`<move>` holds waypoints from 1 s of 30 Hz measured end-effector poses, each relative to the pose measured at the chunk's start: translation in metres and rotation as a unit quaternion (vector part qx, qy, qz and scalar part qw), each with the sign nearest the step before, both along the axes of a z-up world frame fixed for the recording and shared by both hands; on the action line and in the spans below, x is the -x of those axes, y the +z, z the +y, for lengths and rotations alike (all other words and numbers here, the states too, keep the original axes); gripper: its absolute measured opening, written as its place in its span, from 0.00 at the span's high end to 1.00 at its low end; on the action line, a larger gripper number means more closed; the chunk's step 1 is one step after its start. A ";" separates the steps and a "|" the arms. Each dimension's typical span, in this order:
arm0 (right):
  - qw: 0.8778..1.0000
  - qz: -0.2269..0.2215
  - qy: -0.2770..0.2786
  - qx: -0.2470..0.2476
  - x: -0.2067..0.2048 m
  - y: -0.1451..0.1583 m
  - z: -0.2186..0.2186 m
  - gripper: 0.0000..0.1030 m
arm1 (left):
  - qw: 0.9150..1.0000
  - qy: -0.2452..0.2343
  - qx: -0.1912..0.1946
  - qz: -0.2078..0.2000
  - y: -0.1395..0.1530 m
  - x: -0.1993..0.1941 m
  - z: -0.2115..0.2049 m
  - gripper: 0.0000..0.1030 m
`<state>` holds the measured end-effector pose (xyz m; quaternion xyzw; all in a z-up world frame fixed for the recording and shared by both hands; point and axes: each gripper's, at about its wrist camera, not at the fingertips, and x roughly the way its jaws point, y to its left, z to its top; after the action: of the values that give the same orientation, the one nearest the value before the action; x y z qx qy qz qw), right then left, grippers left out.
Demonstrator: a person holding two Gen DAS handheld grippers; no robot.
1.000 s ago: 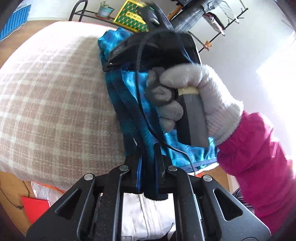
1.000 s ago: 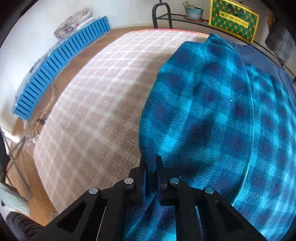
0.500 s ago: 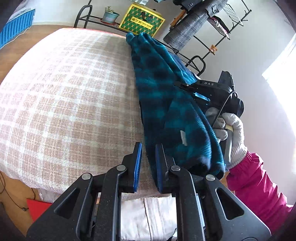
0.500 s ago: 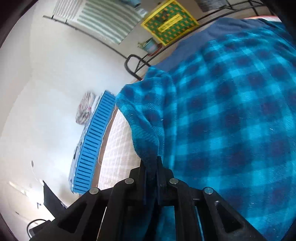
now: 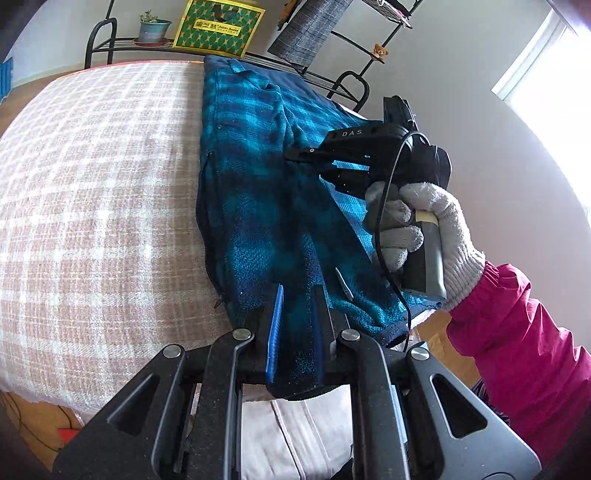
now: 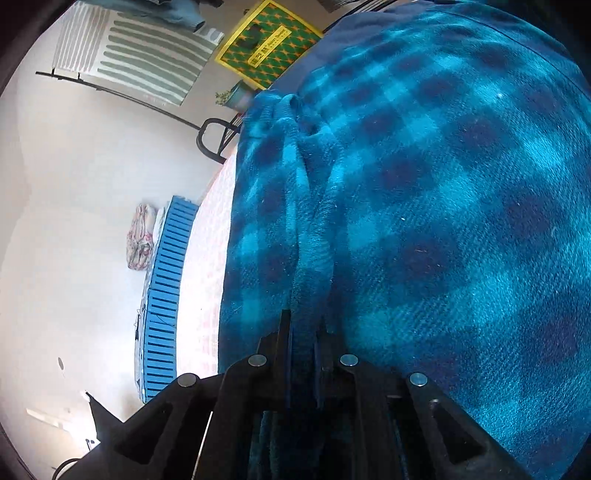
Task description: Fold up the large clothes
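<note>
- Blue plaid fleece (image 5: 266, 206): on checked bed (image 5: 103, 206), part-folded along right side.
- Soft, thick, floppy; grip hems/corners.
- L gripper (image 5: 295, 310) fingers clamped on near hem; R gripper (image 6: 303, 328) pinching fleece fold.

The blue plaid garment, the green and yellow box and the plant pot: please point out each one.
blue plaid garment (image 5: 258, 206), left wrist view, middle of the folded fleece.
green and yellow box (image 5: 218, 27), left wrist view, printed front.
plant pot (image 5: 152, 31), left wrist view, pot's side.

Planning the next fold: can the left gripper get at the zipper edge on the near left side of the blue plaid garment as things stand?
Probably not yet: the left gripper is shut on the blue plaid garment. The zipper edge lies uncovered close beside it.
</note>
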<state>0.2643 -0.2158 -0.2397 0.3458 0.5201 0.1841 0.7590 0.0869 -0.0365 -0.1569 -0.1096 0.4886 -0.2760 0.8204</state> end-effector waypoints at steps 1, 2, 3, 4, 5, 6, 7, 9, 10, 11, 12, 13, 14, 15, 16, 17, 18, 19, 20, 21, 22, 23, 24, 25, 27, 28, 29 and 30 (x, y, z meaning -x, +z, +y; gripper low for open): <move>1.000 -0.002 0.007 0.012 -0.001 0.002 0.002 0.90 | 1.000 -0.002 0.003 0.002 -0.001 0.000 -0.002 0.88; 1.000 -0.002 0.014 0.027 -0.003 0.005 0.004 0.89 | 1.000 -0.006 0.001 0.003 -0.002 0.001 -0.005 0.88; 0.999 -0.003 0.020 0.044 -0.003 0.008 0.005 0.85 | 1.000 -0.011 -0.003 0.003 -0.004 0.002 -0.011 0.88; 0.998 -0.005 0.027 0.057 -0.002 0.012 0.007 0.78 | 1.000 -0.016 -0.005 0.005 -0.007 0.003 -0.014 0.88; 0.997 -0.004 0.033 0.068 0.001 0.016 0.006 0.74 | 1.000 -0.020 -0.006 0.008 -0.011 0.004 -0.023 0.88; 0.996 -0.003 0.038 0.076 0.005 0.020 0.005 0.64 | 1.000 -0.024 -0.004 0.014 -0.015 0.005 -0.026 0.88; 0.996 -0.001 0.044 0.082 0.007 0.023 0.003 0.60 | 0.999 -0.026 -0.003 0.020 -0.020 0.003 -0.029 0.88; 0.994 -0.004 0.060 0.090 0.013 0.031 0.001 0.60 | 0.999 -0.035 0.004 0.031 -0.028 0.003 -0.035 0.88; 0.992 -0.009 0.070 0.102 0.016 0.035 0.002 0.60 | 0.999 -0.040 0.008 0.037 -0.032 0.003 -0.038 0.88; 0.990 -0.012 0.080 0.117 0.017 0.037 0.005 0.61 | 0.998 -0.045 0.010 0.043 -0.036 0.003 -0.041 0.88; 0.987 -0.013 0.092 0.132 0.020 0.038 0.008 0.61 | 0.997 -0.053 0.014 0.051 -0.040 0.004 -0.046 0.88; 0.984 -0.014 0.104 0.146 0.022 0.039 0.013 0.68 | 0.996 -0.062 0.010 0.057 -0.044 0.005 -0.052 0.88; 0.980 -0.017 0.116 0.162 0.024 0.038 0.018 0.72 | 0.996 -0.072 0.003 0.058 -0.049 0.006 -0.058 0.88; 0.974 -0.022 0.121 0.189 0.026 0.036 0.021 0.79 | 0.995 -0.083 -0.009 0.054 -0.054 0.009 -0.065 0.88; 0.968 -0.023 0.119 0.219 0.026 0.032 0.023 0.82 | 0.995 -0.085 -0.020 0.039 -0.055 0.012 -0.068 0.88; 0.966 -0.019 0.118 0.230 0.026 0.027 0.024 0.83 | 0.995 -0.088 -0.028 0.030 -0.053 0.013 -0.070 0.88; 0.968 -0.022 0.113 0.223 0.032 0.028 0.023 0.83 | 0.995 -0.092 -0.034 0.026 -0.051 0.014 -0.071 0.88; 0.970 -0.023 0.109 0.218 0.033 0.030 0.020 0.82 | 0.995 -0.093 -0.031 0.026 -0.049 0.013 -0.069 0.88; 0.971 -0.024 0.106 0.211 0.034 0.032 0.018 0.82 | 0.995 -0.089 -0.025 0.029 -0.047 0.012 -0.065 0.88; 0.973 -0.027 0.105 0.204 0.038 0.036 0.015 0.78 | 0.996 -0.084 -0.018 0.033 -0.044 0.013 -0.061 0.88; 0.974 -0.033 0.104 0.198 0.041 0.041 0.011 0.74 | 0.996 -0.080 -0.015 0.033 -0.041 0.013 -0.057 0.88; 0.975 -0.041 0.103 0.193 0.041 0.046 0.009 0.72 | 0.997 -0.075 -0.014 0.026 -0.035 0.013 -0.053 0.88; 0.975 -0.051 0.098 0.190 0.045 0.053 0.004 0.67 | 0.997 -0.070 -0.013 0.016 -0.028 0.013 -0.050 0.88; 0.976 -0.061 0.094 0.189 0.051 0.061 -0.001 0.65 | 0.998 -0.067 -0.011 0.005 -0.020 0.014 -0.046 0.88; 0.974 -0.081 0.085 0.194 0.069 0.076 -0.016 0.65 | 0.998 -0.057 -0.009 -0.019 -0.003 0.015 -0.041 0.88; 0.972 -0.090 0.079 0.201 0.077 0.084 -0.023 0.65 | 0.998 -0.051 -0.008 -0.030 0.006 0.013 -0.038 0.88; 0.970 -0.099 0.071 0.209 0.086 0.091 -0.032 0.64 | 0.998 -0.048 -0.006 -0.040 0.014 0.011 -0.036 0.88; 0.969 -0.108 0.063 0.213 0.092 0.097 -0.039 0.61 | 0.998 -0.044 -0.005 -0.050 0.022 0.010 -0.037 0.88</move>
<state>0.1722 -0.2544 -0.1422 0.1209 0.4828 0.1527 0.8538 0.0773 -0.0734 -0.1351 -0.0699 0.4525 -0.3146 0.8315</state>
